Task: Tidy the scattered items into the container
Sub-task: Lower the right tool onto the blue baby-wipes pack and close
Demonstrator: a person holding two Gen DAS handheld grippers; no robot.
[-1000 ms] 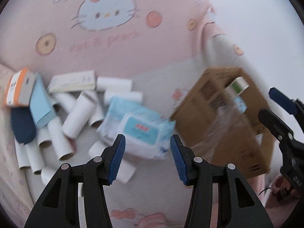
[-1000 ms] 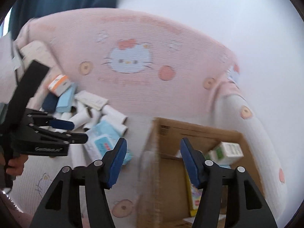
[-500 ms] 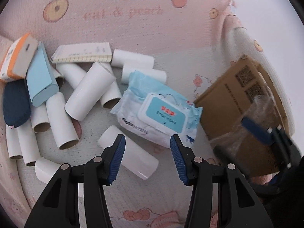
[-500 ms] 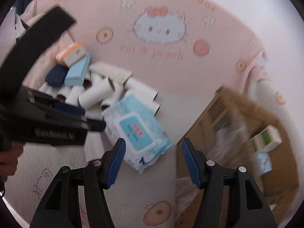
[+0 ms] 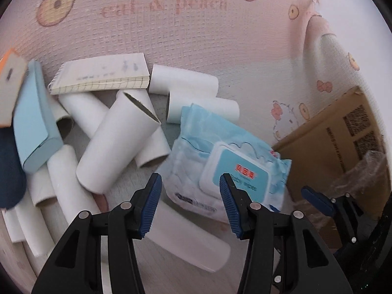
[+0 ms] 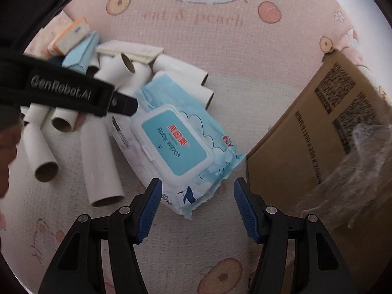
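Both grippers have descended toward the pink cartoon-printed play mat (image 6: pixel 245 78) since the earlier frames, so that the pale-blue soft pack of baby wipes with a white flip lid (image 6: pixel 178 144) now fills the centre of each view, where it formerly lay small and farther off. Right gripper (image 6: pixel 198 204): jaws wide apart and empty, their blue ribbed pads flanking the pack's near corner without touching it — the pack lies directly ahead of and just beyond the fingertips. Left gripper (image 5: pixel 189 204): likewise wide open and holding nothing, with the opposite, crimped end of the pack (image 5: pixel 220 164) showing between its pads. Long axis of the pack runs obliquely, from the heap of white cardboard tubes (image 6: pixel 103 166) toward the brown corrugated cardboard box (image 6: pixel 318 127), which stands just beside the pack's near end, a sheet of crinkled clear film (image 6: pixel 355 161) draped over its side. By appearance the right gripper is the nearer and better aligned, since it faces a short end; a grip across the narrow width seems the likelier approach. Pack surface: glossy, wrinkled film, plump and yielding, rigid only at the lid. Remaining scatter — a cream squared-paper notepad (image 5: pixel 103 77), a light-blue case (image 5: pixel 34 132) and an orange-and-white carton (image 6: pixel 69 35) — lies beyond the tubes, well apart from the box.
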